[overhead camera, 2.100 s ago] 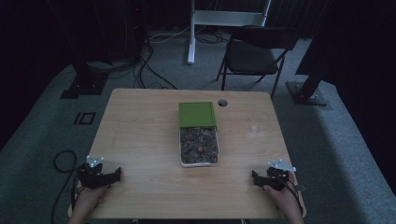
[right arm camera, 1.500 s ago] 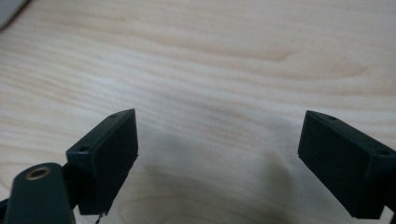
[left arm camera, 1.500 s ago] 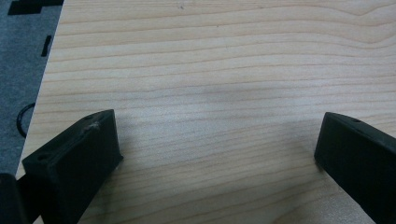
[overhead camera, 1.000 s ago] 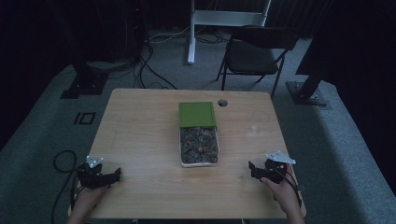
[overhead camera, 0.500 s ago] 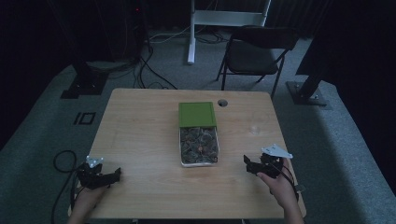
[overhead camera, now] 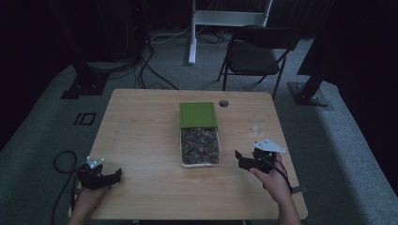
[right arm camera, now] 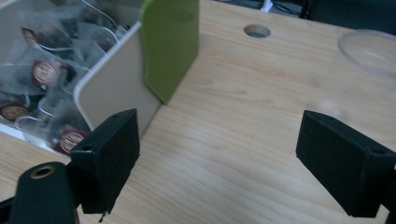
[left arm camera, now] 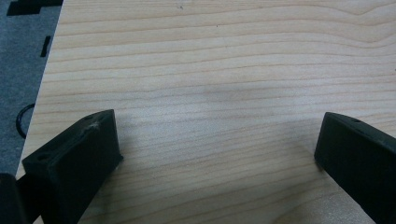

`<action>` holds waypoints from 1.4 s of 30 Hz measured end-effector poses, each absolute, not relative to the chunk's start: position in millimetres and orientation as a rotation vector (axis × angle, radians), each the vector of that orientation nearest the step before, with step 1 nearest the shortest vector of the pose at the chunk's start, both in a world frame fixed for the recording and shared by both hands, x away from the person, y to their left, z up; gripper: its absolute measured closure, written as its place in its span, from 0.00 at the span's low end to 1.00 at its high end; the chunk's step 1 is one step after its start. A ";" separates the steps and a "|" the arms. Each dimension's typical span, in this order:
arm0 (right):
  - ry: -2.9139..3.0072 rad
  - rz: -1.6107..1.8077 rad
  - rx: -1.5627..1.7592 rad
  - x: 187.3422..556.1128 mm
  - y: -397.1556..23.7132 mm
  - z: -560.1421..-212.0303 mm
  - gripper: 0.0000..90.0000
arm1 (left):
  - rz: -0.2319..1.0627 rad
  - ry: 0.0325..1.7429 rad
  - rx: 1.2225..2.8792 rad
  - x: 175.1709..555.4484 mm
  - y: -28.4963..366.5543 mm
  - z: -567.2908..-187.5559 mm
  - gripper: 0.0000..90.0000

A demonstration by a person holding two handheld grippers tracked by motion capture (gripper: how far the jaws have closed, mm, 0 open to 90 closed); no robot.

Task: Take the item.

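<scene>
A white box (overhead camera: pixel 184 149) of tea bags (overhead camera: pixel 200 145) lies mid-table, its green lid (overhead camera: pixel 198 115) folded back on the far side. My right gripper (overhead camera: pixel 240 160) is open just right of the box, raised a little, jaws toward it. In the right gripper view the box wall (right arm camera: pixel 116 88) and the green lid (right arm camera: pixel 170 42) stand ahead at left, with tea bags (right arm camera: pixel 46 70) inside, and the right gripper (right arm camera: pixel 219 135) holds nothing. My left gripper (overhead camera: pixel 115 176) rests open at the table's near left corner. The left gripper (left arm camera: pixel 217 140) spans bare wood.
A clear glass cup (right arm camera: pixel 369 49) stands on the table right of the box, faint in the high view (overhead camera: pixel 256 128). A cable hole (overhead camera: pixel 224 103) sits behind the lid. A folding chair (overhead camera: pixel 256 51) and stand legs lie beyond the wooden table (overhead camera: pixel 141 126).
My right gripper has moved forward and left from the near right corner toward the box. The left gripper has stayed put.
</scene>
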State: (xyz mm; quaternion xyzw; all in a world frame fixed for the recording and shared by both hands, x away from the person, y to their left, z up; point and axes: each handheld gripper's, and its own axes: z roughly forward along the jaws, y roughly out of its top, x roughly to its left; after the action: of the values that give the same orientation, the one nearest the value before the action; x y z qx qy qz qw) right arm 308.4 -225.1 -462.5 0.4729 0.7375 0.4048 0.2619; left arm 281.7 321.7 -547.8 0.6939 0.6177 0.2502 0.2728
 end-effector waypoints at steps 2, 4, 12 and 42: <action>2.003 1.109 1.265 309.8 -220.5 -459.4 0.15 | 0.674 1.662 1.867 281.7 321.7 -547.8 0.01; 2.010 1.124 1.245 311.7 -213.6 -454.9 0.15 | 0.673 1.662 1.867 281.7 321.7 -547.8 0.01; 2.037 1.152 1.198 314.9 -196.9 -447.4 0.15 | 0.673 1.663 1.868 281.6 321.7 -547.7 0.01; 2.143 1.239 1.063 323.3 -131.5 -442.2 0.17 | 0.673 1.663 1.865 281.7 321.6 -547.8 0.01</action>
State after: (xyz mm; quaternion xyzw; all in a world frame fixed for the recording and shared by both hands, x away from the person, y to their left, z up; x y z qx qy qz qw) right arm 323.3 -131.5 -442.2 0.3848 0.7756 0.4484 0.2219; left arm 281.7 321.6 -547.8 0.6932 0.6182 0.2502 0.2734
